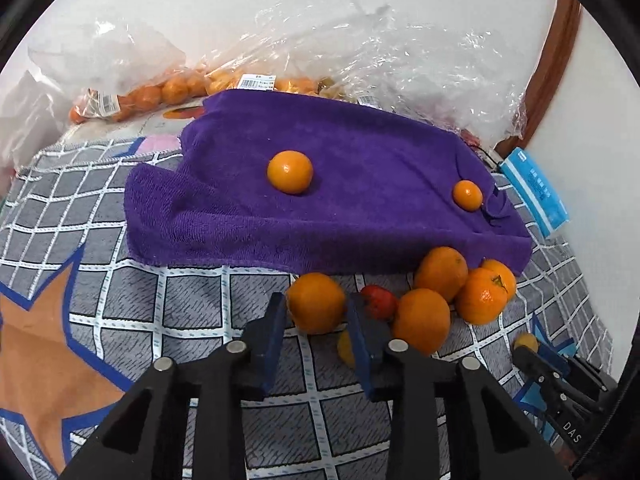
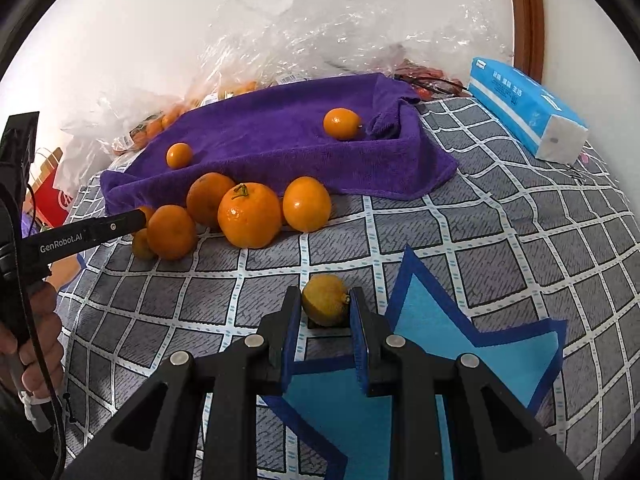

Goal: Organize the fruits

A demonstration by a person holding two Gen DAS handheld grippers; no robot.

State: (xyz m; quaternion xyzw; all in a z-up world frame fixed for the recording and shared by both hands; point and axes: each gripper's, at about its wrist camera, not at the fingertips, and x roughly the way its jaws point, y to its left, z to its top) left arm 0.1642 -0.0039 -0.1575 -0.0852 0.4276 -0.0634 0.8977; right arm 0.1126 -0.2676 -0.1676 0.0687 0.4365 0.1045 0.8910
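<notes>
Left gripper [image 1: 316, 312] is clamping an orange [image 1: 316, 302] at lower centre of its view, right gripper [image 2: 325, 304] is gripping a small yellowish citrus [image 2: 325, 299] at lower centre; both look light, firm, roll-prone, so hold across the widest part.

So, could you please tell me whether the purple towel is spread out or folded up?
Mostly spread out: the purple towel lies open over the checked blanket, rumpled at its edges, with two small oranges on it.

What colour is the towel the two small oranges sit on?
Purple. The towel shows best in the left wrist view.
</notes>
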